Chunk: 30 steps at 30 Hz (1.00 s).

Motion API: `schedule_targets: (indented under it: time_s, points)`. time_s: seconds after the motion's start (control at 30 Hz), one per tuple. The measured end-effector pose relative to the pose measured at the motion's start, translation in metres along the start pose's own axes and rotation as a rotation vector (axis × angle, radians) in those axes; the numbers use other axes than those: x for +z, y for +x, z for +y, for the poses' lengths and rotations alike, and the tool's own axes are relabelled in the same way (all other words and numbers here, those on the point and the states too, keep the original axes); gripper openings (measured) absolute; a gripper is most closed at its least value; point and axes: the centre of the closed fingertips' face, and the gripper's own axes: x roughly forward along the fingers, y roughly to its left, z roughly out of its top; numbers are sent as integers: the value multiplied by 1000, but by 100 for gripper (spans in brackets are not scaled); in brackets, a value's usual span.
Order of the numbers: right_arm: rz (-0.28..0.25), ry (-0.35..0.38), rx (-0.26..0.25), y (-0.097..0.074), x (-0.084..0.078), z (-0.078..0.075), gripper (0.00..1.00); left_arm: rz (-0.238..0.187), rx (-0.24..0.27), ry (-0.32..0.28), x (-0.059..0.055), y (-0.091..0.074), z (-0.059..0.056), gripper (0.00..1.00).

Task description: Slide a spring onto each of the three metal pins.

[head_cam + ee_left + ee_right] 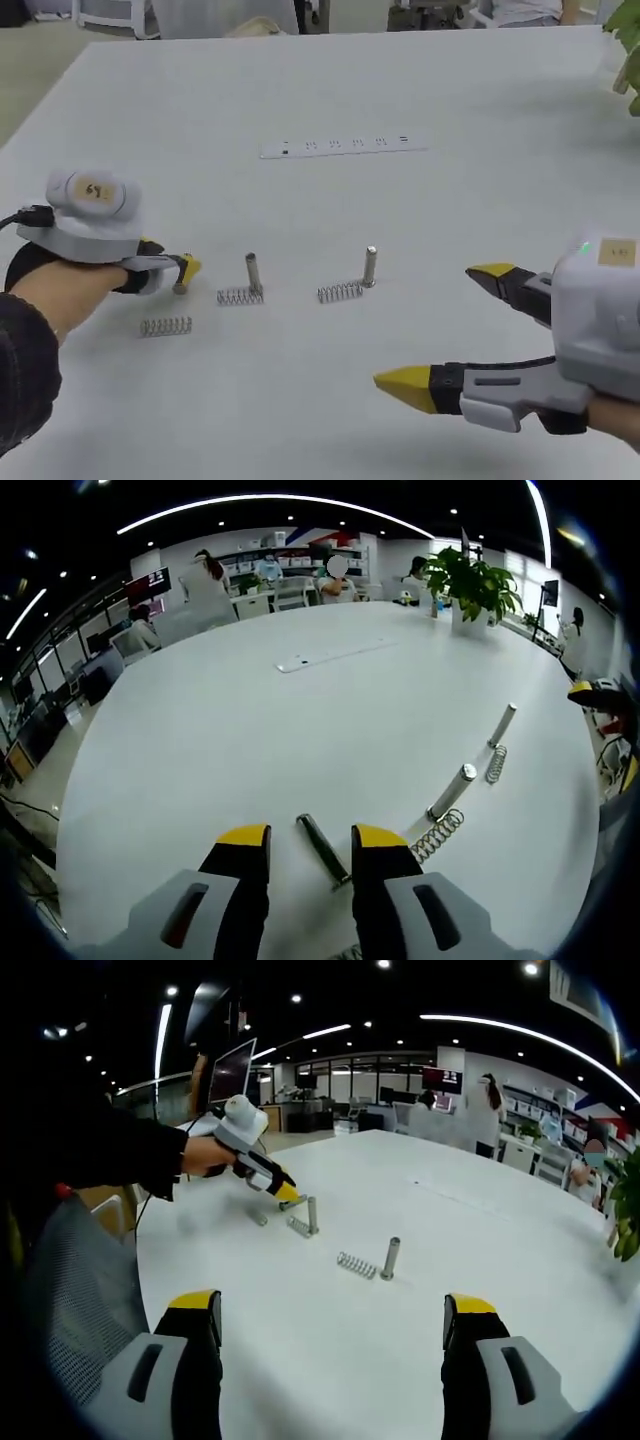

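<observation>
White tabletop (320, 200), flat white power strip (340, 146) at the back. Far left: left gripper (187, 268), grey with yellow tips, jaws spread and straddling the first dull grey metal pin (322, 848). The gap is wider than the pin and no firm pinch is seen; cannot tell if one jaw touches it, or if it stands straight. First loose coiled steel spring (166, 326) lies flat near that pin, apart from it. Next, second upright metal pin (252, 270) with the second coiled spring (240, 296) lying at its foot. Then third upright metal pin (370, 265), third coiled spring (341, 291) flat beside its base. Far right: right gripper (448, 325), jaws wide apart, holding nothing, well apart from the parts. No spring is on a pin yet. Step looks like steadying the first pin. To do it well, close squarely low on the shaft, leave the top free and keep it vertical. The right gripper should take a spring lightly at mid-coil, line its bore with the pin tip and lower it straight. Risks: crushed coil, spring rolling, pin tipping.
</observation>
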Motion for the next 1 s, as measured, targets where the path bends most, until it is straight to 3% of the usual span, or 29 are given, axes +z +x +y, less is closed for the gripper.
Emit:
schedule_targets:
  time_s: [0.67, 1.0]
  points:
    - [10, -8, -3, -1, -4, -4, 90, 123, 37, -10, -4, 16, 0, 17]
    - [13, -10, -3, -1, -5, -4, 90, 159, 35, -8, -6, 20, -3, 13]
